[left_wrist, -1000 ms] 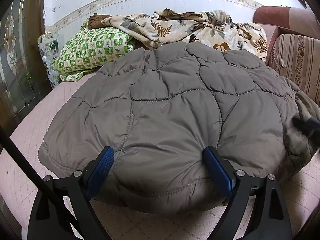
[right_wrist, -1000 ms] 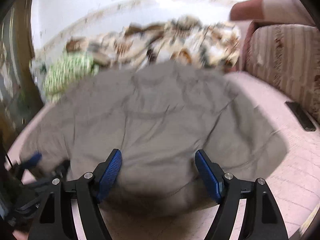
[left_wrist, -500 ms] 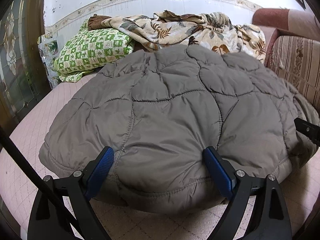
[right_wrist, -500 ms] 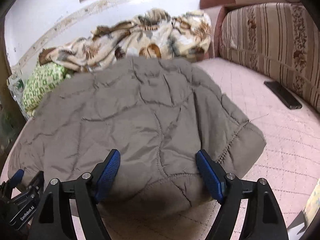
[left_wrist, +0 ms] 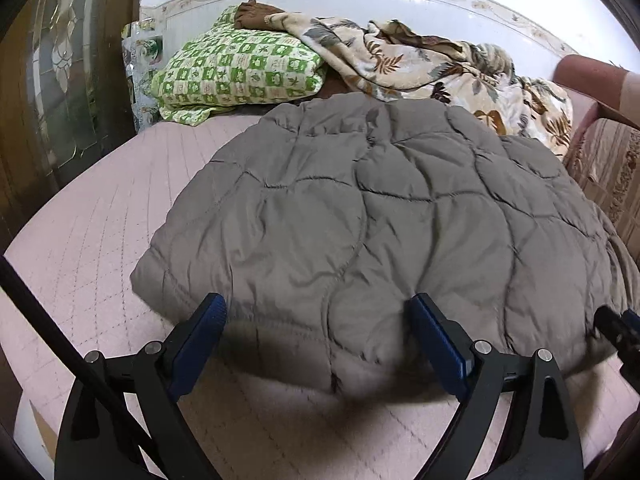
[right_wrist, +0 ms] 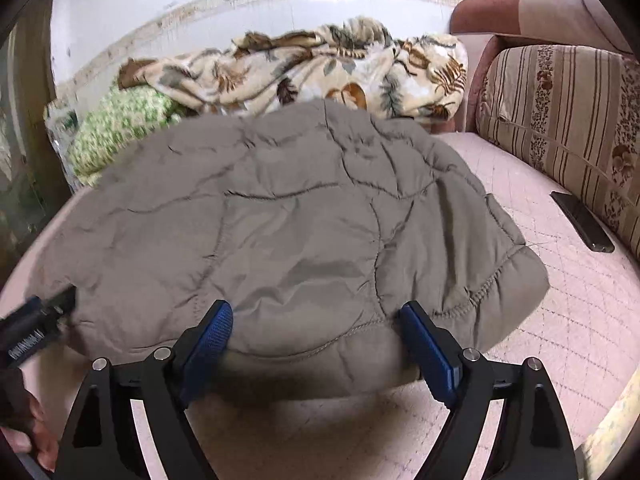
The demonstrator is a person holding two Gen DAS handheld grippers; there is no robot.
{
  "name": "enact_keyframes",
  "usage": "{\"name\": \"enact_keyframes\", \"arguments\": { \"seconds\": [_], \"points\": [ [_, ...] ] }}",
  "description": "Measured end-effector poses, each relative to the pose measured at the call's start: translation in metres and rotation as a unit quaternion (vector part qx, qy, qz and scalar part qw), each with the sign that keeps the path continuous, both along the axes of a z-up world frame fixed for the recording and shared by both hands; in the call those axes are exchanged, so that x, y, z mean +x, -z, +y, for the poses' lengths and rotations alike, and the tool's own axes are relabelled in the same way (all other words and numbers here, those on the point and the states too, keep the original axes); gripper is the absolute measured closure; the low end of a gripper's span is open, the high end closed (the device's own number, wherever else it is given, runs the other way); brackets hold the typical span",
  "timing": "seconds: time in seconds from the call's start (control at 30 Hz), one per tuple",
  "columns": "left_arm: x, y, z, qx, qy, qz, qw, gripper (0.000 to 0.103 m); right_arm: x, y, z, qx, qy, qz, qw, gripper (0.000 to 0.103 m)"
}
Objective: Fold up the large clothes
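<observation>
A grey quilted jacket (left_wrist: 380,220) (right_wrist: 288,220) lies folded and puffy on the pink quilted bed (left_wrist: 92,240). My left gripper (left_wrist: 318,308) stands open at the jacket's near hem, towards its left corner, and the hem bulges between the blue pads (left_wrist: 210,320) without being pinched. My right gripper (right_wrist: 316,316) is at the near hem towards the right corner. Its jaws are opening with the hem lying loose between them. Each gripper also shows at the edge of the other view: the right gripper (left_wrist: 616,328) and the left gripper (right_wrist: 40,320).
A green checked pillow (left_wrist: 236,72) and a crumpled floral blanket (right_wrist: 320,68) lie behind the jacket by the wall. A striped sofa back (right_wrist: 568,112) borders the right side, with a flat black device (right_wrist: 582,222) beside it. A glazed wooden door (left_wrist: 52,100) stands left. A hand (right_wrist: 24,440) shows bottom left.
The left gripper has slid left along the hem and rolled, so the jacket sits further right in its view. The right gripper's jaws have spread a little wider, and its view has steadied.
</observation>
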State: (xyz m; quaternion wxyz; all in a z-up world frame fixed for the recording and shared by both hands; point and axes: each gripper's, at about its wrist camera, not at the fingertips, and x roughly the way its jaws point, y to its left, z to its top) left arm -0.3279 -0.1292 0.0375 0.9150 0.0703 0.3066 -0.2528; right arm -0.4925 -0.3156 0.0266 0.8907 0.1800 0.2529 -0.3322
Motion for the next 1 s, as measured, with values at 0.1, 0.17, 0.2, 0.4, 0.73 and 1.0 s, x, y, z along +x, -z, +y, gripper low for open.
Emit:
{"name": "enact_keyframes", "arguments": {
  "seconds": [0.1,0.17,0.2,0.4,0.73,1.0],
  "points": [
    [-0.006,-0.003,0.007,-0.007,0.005,0.016,0.9998,0.011,-0.011,-0.008,0.014,-0.016,-0.003,-0.014,1.0,0.014],
    [-0.014,-0.005,0.013,-0.01,0.005,0.017,0.9998,0.011,-0.021,-0.015,0.024,-0.029,-0.009,-0.031,0.999,0.014],
    [-0.019,-0.007,0.015,-0.01,0.009,0.017,0.9998,0.011,-0.024,-0.018,0.029,-0.035,-0.011,-0.034,0.999,0.014],
    [-0.057,-0.02,0.033,0.005,0.019,-0.023,0.9996,0.011,-0.047,-0.03,0.065,-0.064,-0.037,-0.053,0.996,0.014],
    [-0.114,-0.037,0.074,-0.013,0.038,-0.07,0.9967,0.003,-0.095,-0.041,0.133,-0.13,-0.076,-0.082,0.985,0.011],
    [-0.099,-0.028,0.058,0.013,0.033,-0.046,0.9983,0.003,-0.091,-0.031,0.094,-0.037,-0.033,-0.105,0.993,0.011]
  ]
}}
